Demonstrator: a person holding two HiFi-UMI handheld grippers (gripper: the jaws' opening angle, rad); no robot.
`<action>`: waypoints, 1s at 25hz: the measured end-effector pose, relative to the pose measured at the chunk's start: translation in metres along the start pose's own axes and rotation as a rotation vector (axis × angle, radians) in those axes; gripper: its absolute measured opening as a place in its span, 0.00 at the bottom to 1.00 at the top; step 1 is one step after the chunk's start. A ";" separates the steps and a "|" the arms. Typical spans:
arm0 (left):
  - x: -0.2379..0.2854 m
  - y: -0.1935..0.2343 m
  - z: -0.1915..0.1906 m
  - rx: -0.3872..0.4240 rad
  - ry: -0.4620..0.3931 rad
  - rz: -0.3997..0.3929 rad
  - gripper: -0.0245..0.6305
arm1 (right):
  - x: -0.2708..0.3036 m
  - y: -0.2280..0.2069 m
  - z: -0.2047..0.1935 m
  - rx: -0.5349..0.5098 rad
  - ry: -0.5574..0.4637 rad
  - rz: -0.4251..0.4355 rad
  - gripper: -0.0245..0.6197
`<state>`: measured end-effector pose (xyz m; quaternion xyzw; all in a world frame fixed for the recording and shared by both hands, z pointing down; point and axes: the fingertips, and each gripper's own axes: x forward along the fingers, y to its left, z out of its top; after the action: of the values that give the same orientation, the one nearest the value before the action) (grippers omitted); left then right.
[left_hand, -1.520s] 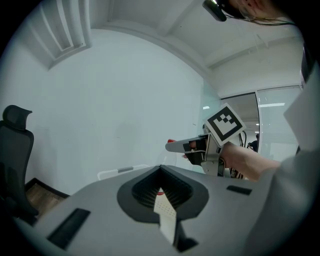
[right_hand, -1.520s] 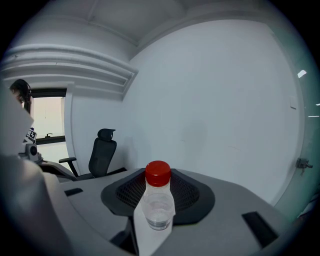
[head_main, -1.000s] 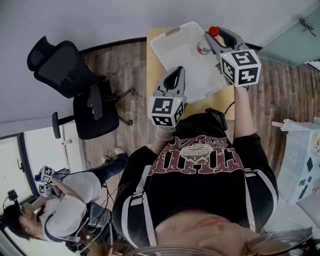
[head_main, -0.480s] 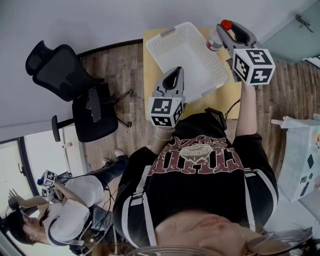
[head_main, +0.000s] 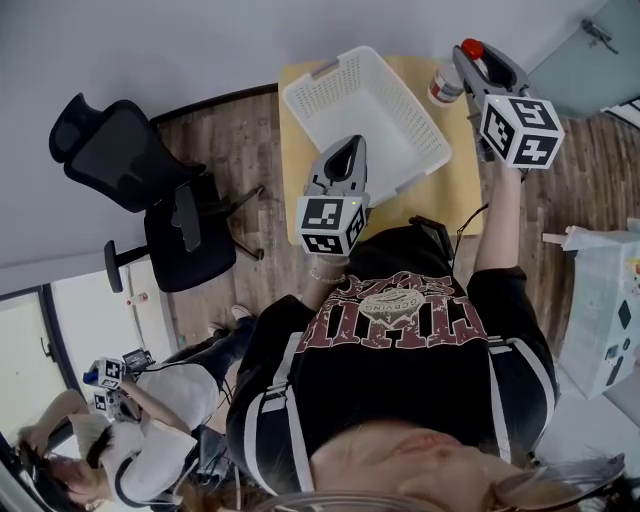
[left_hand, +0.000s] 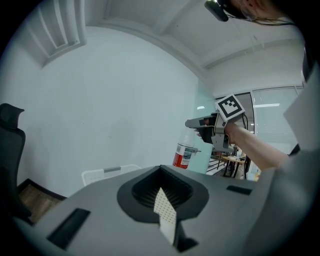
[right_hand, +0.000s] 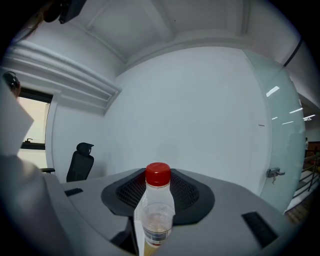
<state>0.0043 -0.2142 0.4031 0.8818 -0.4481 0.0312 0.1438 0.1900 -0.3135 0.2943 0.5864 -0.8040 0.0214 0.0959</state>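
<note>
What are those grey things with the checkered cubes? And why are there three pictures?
They are hand-held grippers, not a robot. A person holds one in each hand, and each has two fingers that pinch.

The big picture comes from a camera on the person's head, looking down. The other two come from small cameras that ride on each gripper and look along its fingers.

The right gripper pinches a clear plastic bottle with a red cap. It holds the bottle up in the air beside the white plastic mesh basket, not in it. The left gripper has its fingers together and holds nothing.

The basket sits on a small light wooden table and looks empty. A black office chair stands on the floor nearby.
</note>
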 end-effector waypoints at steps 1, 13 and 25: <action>0.001 -0.001 0.000 0.000 0.001 -0.002 0.11 | -0.001 -0.004 -0.002 0.003 0.002 -0.008 0.29; 0.006 -0.012 -0.008 0.010 0.020 -0.011 0.11 | -0.009 -0.044 -0.054 0.048 0.075 -0.076 0.29; 0.007 -0.016 -0.014 0.015 0.038 -0.008 0.11 | 0.000 -0.048 -0.110 0.084 0.156 -0.067 0.29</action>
<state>0.0221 -0.2072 0.4142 0.8839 -0.4414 0.0505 0.1459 0.2498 -0.3122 0.3982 0.6130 -0.7725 0.0976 0.1340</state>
